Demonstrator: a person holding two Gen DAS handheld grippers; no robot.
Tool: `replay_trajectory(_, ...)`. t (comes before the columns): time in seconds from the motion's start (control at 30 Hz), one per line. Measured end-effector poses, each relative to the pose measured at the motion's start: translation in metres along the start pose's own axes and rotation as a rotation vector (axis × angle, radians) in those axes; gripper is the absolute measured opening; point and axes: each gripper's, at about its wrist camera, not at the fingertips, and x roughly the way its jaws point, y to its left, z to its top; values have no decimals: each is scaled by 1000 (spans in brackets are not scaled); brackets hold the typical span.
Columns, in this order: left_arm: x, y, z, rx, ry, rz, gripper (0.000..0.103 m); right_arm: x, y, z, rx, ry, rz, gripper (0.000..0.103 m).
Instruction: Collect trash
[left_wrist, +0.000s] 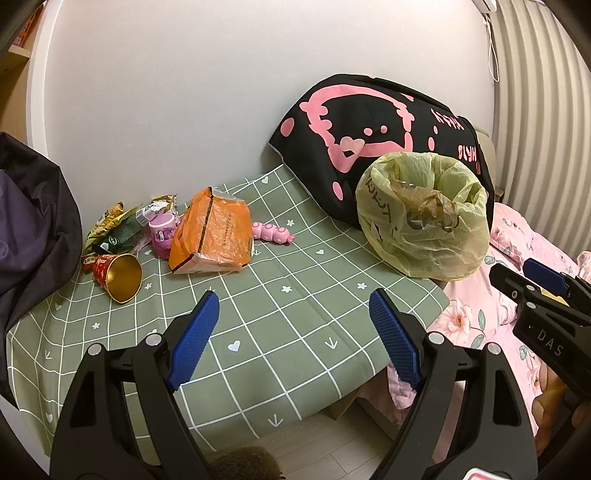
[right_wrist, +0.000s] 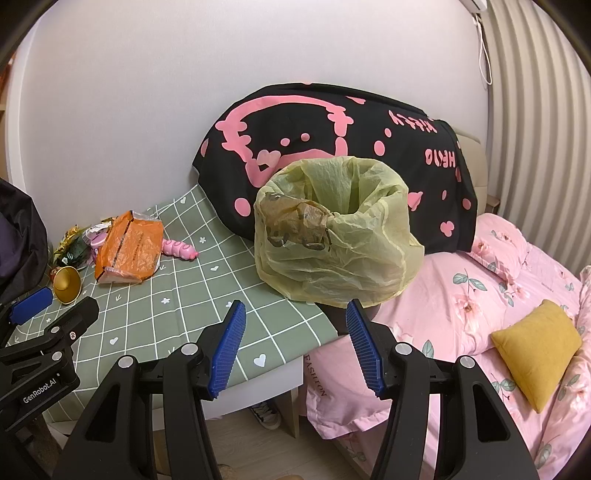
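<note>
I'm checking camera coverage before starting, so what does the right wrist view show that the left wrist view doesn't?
Only the right wrist view shows the mustard cushion on the pink bedding and a sneaker on the floor. Only the left wrist view shows the snack wrappers clearly, beside the pink cup. Both show the lined trash bin, orange bag, gold cup and both open grippers, left gripper and right gripper.

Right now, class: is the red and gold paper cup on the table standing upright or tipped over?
Tipped over. The paper cup lies on its side on the green checked tablecloth, its gold inside facing the camera.
</note>
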Motion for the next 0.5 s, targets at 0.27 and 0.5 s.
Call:
replay_trajectory(0.27,0,0,0,0,-1,0,79,0,0,0,0,0,0,54)
replay_trajectory(0.5,0,0,0,-1,-2,0,79,0,-1,0,-1,-1,-1,54)
